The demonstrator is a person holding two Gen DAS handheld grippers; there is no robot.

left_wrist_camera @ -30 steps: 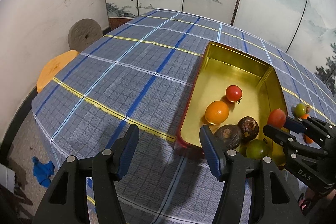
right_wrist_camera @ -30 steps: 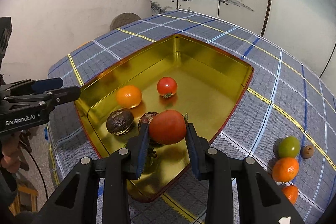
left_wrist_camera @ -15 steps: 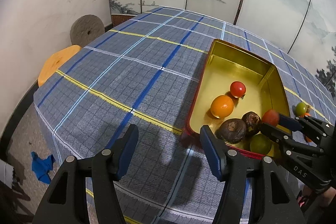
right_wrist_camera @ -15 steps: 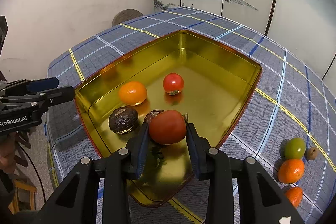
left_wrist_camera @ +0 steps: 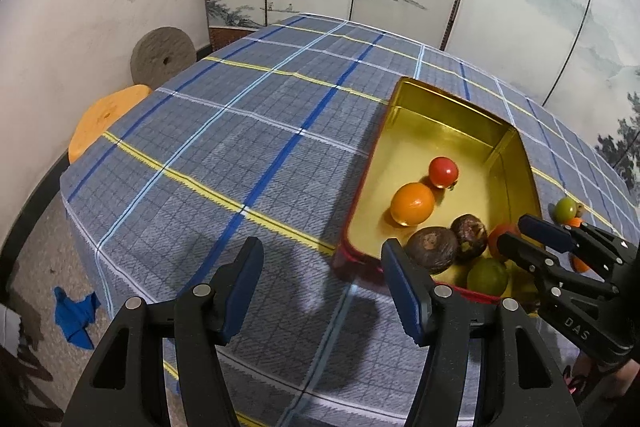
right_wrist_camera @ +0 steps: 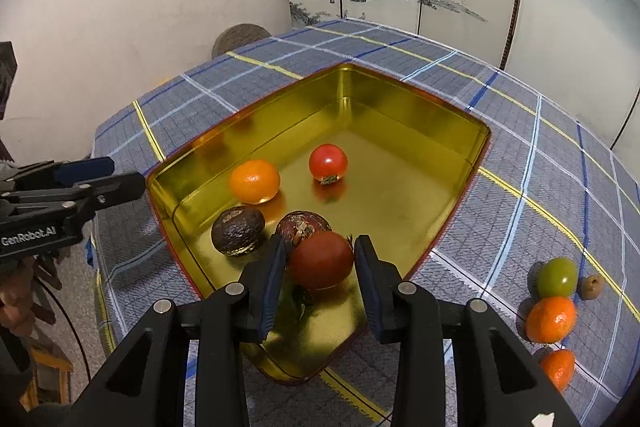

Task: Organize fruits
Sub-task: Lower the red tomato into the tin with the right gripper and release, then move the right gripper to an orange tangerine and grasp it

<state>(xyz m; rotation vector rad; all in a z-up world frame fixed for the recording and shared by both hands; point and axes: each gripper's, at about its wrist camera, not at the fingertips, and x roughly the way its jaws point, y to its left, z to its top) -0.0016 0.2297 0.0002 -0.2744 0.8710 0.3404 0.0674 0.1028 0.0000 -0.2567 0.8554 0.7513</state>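
step: right gripper point(right_wrist_camera: 320, 267) grasping the round dark-red tomato point(right_wrist_camera: 321, 259), low over the near corner of the gold rectangular metal tin point(right_wrist_camera: 472, 163).
left gripper point(left_wrist_camera: 320, 283): jaws apart, empty, over the checked blue tablecloth point(left_wrist_camera: 240, 147) beside the tin's near-left edge.
how-to: lower to the tin floor, clear of the two wrinkled brown fruits point(right_wrist_camera: 238, 231), then release gently so it won't roll.
left to sort: green and orange fruits point(right_wrist_camera: 551, 319) at the table's right edge.
change: tomato sits lower in the tin than a second ago; left gripper unchanged.

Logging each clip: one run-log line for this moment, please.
right gripper: shut on tomato, over tin | left gripper: open, empty | three citrus/green fruits on cloth
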